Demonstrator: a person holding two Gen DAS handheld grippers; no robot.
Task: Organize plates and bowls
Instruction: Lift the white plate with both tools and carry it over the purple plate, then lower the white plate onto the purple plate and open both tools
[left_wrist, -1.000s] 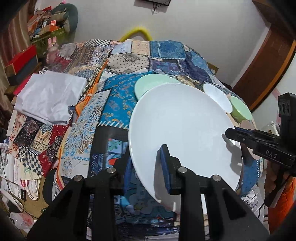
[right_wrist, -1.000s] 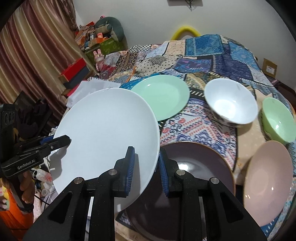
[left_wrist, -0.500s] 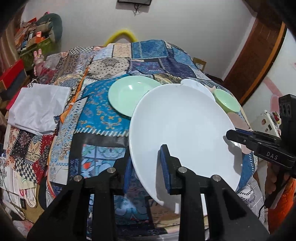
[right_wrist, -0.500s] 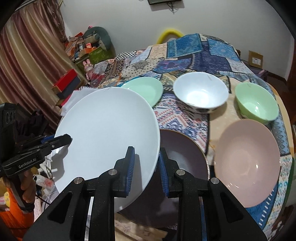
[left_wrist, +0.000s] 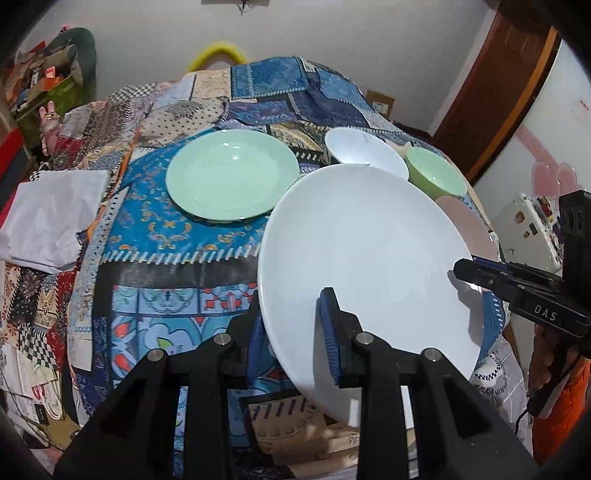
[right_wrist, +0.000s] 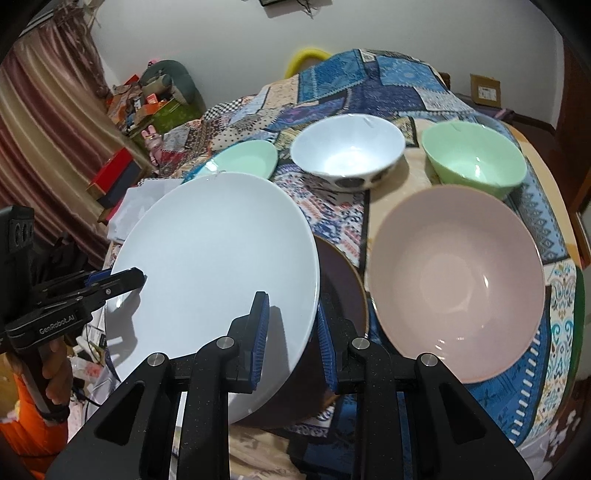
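Left to right across the patchwork cloth (left_wrist: 177, 236) that covers the surface. At far left lies a folded white cloth (left_wrist: 48, 221). Beside it, toward the middle, a mint-green plate (left_wrist: 231, 175) rests flat on the patchwork.

The white plate (left_wrist: 362, 251) is raised and tilted above the near edge, clamped at two opposite rims. The left gripper (left_wrist: 291, 325) has its blue-padded jaws nearly closed over the plate's near-left rim, one pad above the plate and one below. The right gripper (right_wrist: 291, 328) grips the opposite rim in the same manner, jaws narrowed onto the edge (in the left wrist view it enters from the right margin, with a hand (left_wrist: 550, 365) on its handle).

Under the white plate's right edge lies a dark brown plate (right_wrist: 343, 288), largely hidden; only an arc of its rim and inner surface shows in the right wrist view.

Farther right, a pink bowl (right_wrist: 458, 280) sits just beside the brown plate. Behind these stand a white bowl (right_wrist: 347, 151) with dark spots on its outer wall and, to its right, a green bowl (right_wrist: 474, 162), the two close together without touching.
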